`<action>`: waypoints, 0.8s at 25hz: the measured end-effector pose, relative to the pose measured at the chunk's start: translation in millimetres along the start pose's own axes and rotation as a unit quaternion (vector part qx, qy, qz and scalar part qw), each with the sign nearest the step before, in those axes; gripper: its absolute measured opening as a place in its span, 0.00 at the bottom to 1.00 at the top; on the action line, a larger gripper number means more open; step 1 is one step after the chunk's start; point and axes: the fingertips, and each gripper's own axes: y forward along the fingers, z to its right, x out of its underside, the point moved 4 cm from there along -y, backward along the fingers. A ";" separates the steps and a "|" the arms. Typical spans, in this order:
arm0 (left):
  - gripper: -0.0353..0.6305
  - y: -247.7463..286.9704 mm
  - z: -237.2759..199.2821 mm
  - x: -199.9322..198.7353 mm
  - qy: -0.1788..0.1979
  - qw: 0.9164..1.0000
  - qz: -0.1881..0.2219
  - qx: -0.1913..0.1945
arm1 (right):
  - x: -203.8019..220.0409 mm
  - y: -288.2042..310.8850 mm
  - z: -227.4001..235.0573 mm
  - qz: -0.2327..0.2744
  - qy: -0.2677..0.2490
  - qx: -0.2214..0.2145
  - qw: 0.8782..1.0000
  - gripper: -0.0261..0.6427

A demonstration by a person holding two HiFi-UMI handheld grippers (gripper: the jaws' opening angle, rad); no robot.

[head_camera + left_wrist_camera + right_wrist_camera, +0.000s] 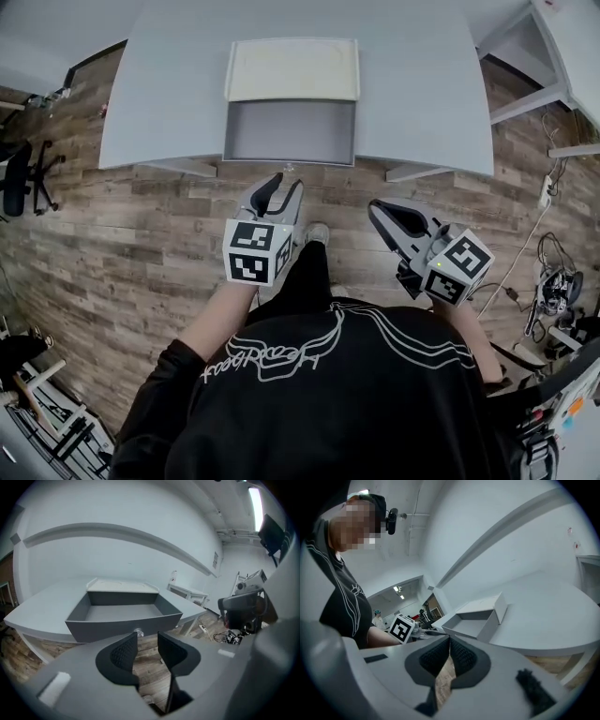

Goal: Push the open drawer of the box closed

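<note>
A cream-topped box (292, 70) sits on the pale grey table (412, 94), and its grey drawer (291, 131) stands pulled out to the table's front edge. In the left gripper view the drawer (124, 613) faces me with a small clear knob (138, 632) on its front. My left gripper (286, 183) hangs just short of that front, open, with nothing between the jaws (147, 641). My right gripper (380, 208) is held lower and to the right, over the floor, its pads pressed together (449, 641). From that side the drawer (471, 623) shows empty.
Wood-plank floor (141, 244) lies below the table's front edge. A black office chair (19, 183) stands at the far left. A white table (553, 47) is at the upper right, with cables and a power strip (548, 192) on the floor at the right.
</note>
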 end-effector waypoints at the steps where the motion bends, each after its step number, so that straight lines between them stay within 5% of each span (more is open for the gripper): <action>1: 0.26 6.5 -3.2 2.9 0.001 1.000 -0.007 -0.003 | 1.2 1.5 3.3 -0.002 0.002 0.001 1.000 0.05; 20: 0.17 23.9 -14.8 0.4 -0.032 0.999 -0.034 -0.007 | 7.8 16.4 32.4 -0.017 0.031 0.008 0.999 0.05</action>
